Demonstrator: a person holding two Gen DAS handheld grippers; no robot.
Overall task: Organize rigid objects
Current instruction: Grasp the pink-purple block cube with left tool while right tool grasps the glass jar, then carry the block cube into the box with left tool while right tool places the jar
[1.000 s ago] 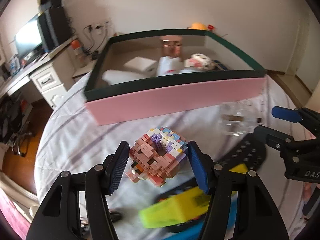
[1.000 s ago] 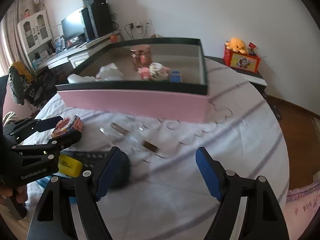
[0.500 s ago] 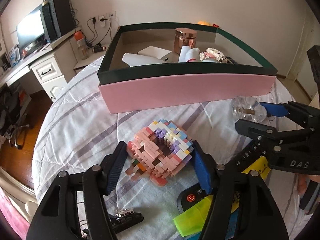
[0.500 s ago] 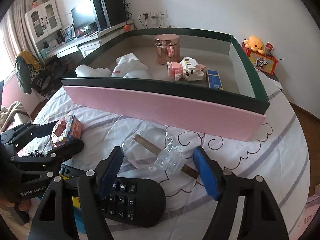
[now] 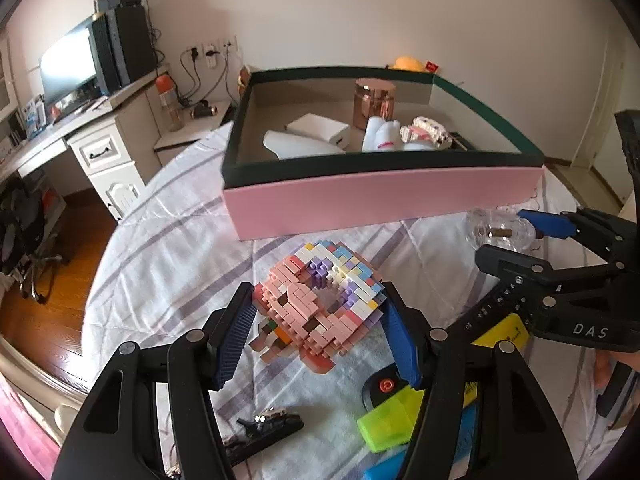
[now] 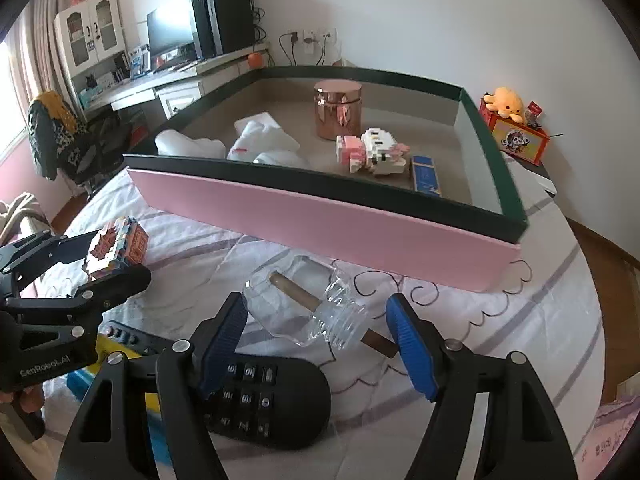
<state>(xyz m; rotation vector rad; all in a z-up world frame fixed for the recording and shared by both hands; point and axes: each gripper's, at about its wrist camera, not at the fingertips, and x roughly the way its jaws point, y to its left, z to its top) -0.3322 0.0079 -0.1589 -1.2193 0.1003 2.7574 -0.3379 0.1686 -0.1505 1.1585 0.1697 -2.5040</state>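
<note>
A pink and pastel block model (image 5: 320, 304) lies on the quilted table. My left gripper (image 5: 318, 338) is open, with one finger on each side of it; it also shows in the right wrist view (image 6: 116, 252). A clear glass bottle with a brown stick (image 6: 308, 306) lies on its side in front of the pink box (image 6: 320, 216). My right gripper (image 6: 320, 344) is open around the bottle's near end. In the left wrist view the bottle (image 5: 500, 232) lies between the right gripper's fingers (image 5: 548, 224).
The green-rimmed box (image 5: 380, 196) holds a copper jar (image 6: 338, 110), white items, a block animal (image 6: 374, 152) and a blue box. A black remote (image 6: 260, 400), a yellow-green item (image 5: 386, 424) and a black clip (image 5: 264, 428) lie near me. A desk stands at the left.
Both grippers have moved forward toward the box. The block model now sits deeper between the left fingers. The bottle now lies between the right fingers.
</note>
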